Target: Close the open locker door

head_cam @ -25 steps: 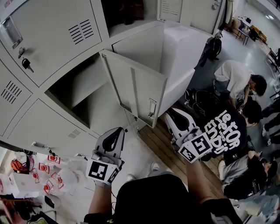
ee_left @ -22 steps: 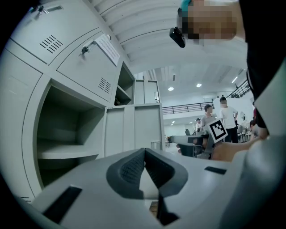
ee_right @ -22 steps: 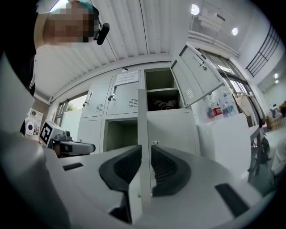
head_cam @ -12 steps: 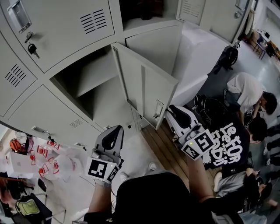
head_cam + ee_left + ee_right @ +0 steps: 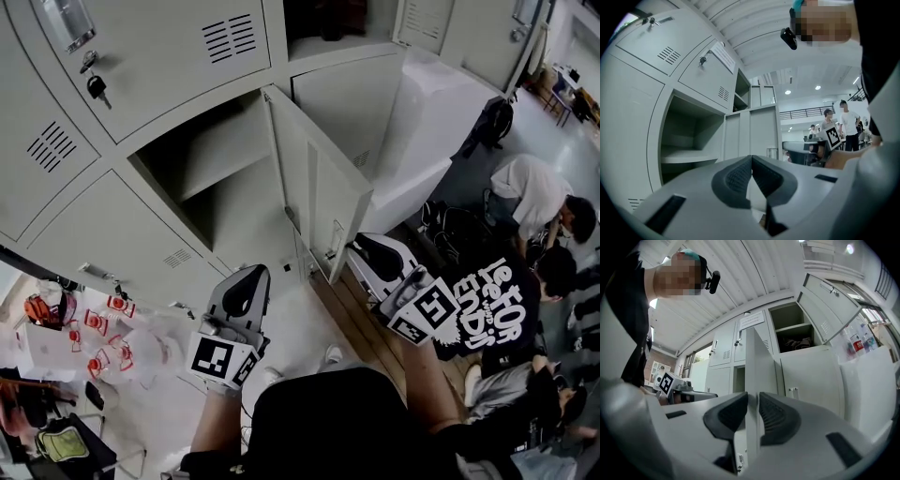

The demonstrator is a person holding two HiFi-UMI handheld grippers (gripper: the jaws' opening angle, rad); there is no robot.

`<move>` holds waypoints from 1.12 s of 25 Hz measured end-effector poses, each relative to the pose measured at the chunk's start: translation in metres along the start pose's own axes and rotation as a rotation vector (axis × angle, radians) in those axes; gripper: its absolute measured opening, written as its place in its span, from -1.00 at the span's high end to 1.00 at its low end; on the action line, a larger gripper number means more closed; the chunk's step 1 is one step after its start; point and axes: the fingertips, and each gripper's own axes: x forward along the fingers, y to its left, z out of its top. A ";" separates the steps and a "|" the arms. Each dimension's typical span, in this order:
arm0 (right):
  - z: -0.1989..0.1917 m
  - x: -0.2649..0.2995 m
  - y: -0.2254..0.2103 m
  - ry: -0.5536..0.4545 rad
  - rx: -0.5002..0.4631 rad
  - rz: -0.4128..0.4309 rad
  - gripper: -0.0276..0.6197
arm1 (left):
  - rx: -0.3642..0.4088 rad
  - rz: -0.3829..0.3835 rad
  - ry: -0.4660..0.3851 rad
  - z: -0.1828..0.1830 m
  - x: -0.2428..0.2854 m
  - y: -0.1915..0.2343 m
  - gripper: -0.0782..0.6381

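Locker door [image 5: 319,187] stands wide open, swung out edge-on from the empty compartment [image 5: 216,187], hinged on its right side. Right gripper [image 5: 370,251] sits just beside the door's free edge near the handle [image 5: 333,239]; in the right gripper view its jaws are a narrow gap apart with nothing in them, the door edge [image 5: 757,366] lined up beyond. Left gripper [image 5: 246,281] is lower left, below the compartment, jaw tips touching, empty. Key [image 5: 94,86] hangs in the upper door.

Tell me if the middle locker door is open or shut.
Open. The locker door stands swung out from its frame, exposing the compartment and its shelf.
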 end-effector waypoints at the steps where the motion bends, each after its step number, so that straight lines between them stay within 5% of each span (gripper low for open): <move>1: -0.001 0.004 0.007 0.001 -0.003 0.007 0.69 | 0.000 -0.002 0.002 0.000 -0.005 0.002 0.72; 12: -0.010 0.065 0.086 0.001 -0.032 0.011 0.66 | 0.000 0.041 0.017 0.001 -0.067 0.052 0.72; 28: -0.035 0.164 0.143 -0.012 -0.001 0.041 0.70 | -0.012 0.300 0.030 -0.005 -0.167 0.119 0.72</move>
